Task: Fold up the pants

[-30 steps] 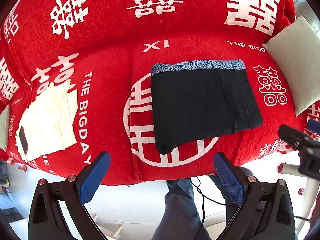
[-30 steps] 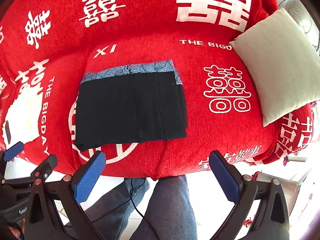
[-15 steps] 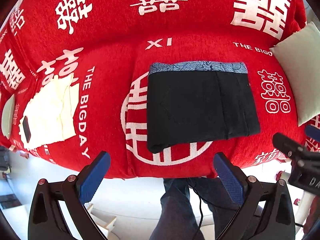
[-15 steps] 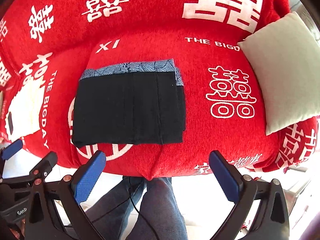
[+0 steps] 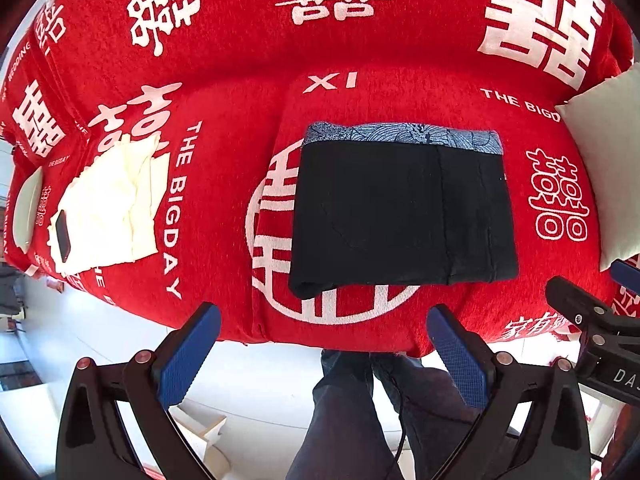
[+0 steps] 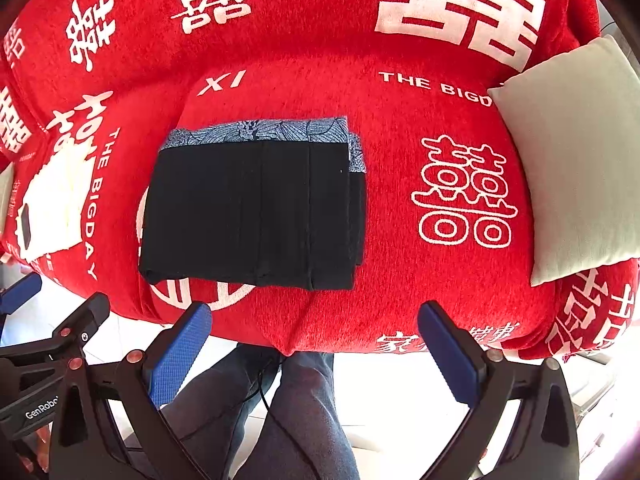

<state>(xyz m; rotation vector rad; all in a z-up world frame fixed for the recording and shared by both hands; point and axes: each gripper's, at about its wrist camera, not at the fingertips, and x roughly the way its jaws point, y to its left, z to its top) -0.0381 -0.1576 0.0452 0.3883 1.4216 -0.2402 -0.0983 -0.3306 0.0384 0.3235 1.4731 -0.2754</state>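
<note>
Black pants (image 5: 400, 212): I see them folded into a flat rectangle on the red sofa cover (image 5: 224, 184), with a blue patterned waistband (image 5: 400, 136) along the far edge.
Position: they lie over the white circular print in the middle of the seat, near its front edge.
Left tongs (image 5: 322, 354): spread wide apart, gripping nothing, held in front of the seat edge and apart from the pants.
Right tongs (image 6: 312, 346): also wide apart and empty, in front of the seat edge, just right of the pants' near corner.
Pale cushion (image 6: 576, 152): on the right end of the sofa, well apart from the pants.
Cream cloth (image 5: 108, 208): on the left end; a small dark object (image 5: 63, 236) lies on it, possibly a phone, though I cannot tell.
Below: my legs in dark trousers (image 6: 304, 420) over a light floor.
</note>
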